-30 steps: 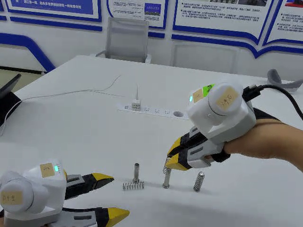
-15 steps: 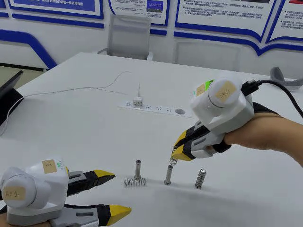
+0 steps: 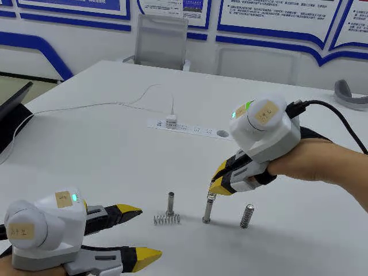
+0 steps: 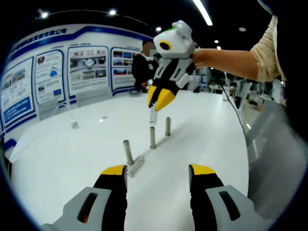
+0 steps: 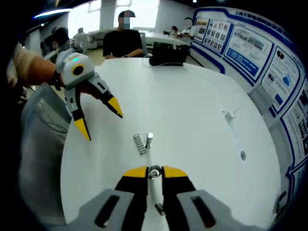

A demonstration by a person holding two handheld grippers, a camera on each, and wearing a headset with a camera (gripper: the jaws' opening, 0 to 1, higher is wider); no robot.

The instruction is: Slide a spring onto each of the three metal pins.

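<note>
The right claw (image 3: 220, 185) comes in from the right of the head view on a forearm reaching low across the white worktop (image 3: 98, 155). The wrist is bent so the yellow tips slant down and to the left. The jaws are pinched narrow on a spring (image 4: 153, 115), gripping its upper end so that it hangs upright. The spring's lower end is at the top of the middle pin (image 3: 206, 210) and in line with it; whether it has gone over the tip cannot be told. In the right gripper view the spring's round end sits clamped between the two tips. The left pin (image 3: 171, 203) stands bare, with a loose spring (image 3: 167, 218) lying on its side on the worktop just beside its foot, on the near side. The right pin (image 3: 249, 207) carries a third spring (image 3: 246, 216) sleeved over it. The three pins stand upright in a row, near one another. The left claw (image 3: 144, 232) is low at the bottom left of the head view, close over the worktop, roughly level and pointing right toward the pins but well short of them. Its jaws are spread wide with nothing between them. Beyond the pins a power strip (image 3: 190, 129) lies on the worktop, with a plug (image 3: 171, 121) in it and a thin cable (image 3: 86, 106) running off to the left.
</note>
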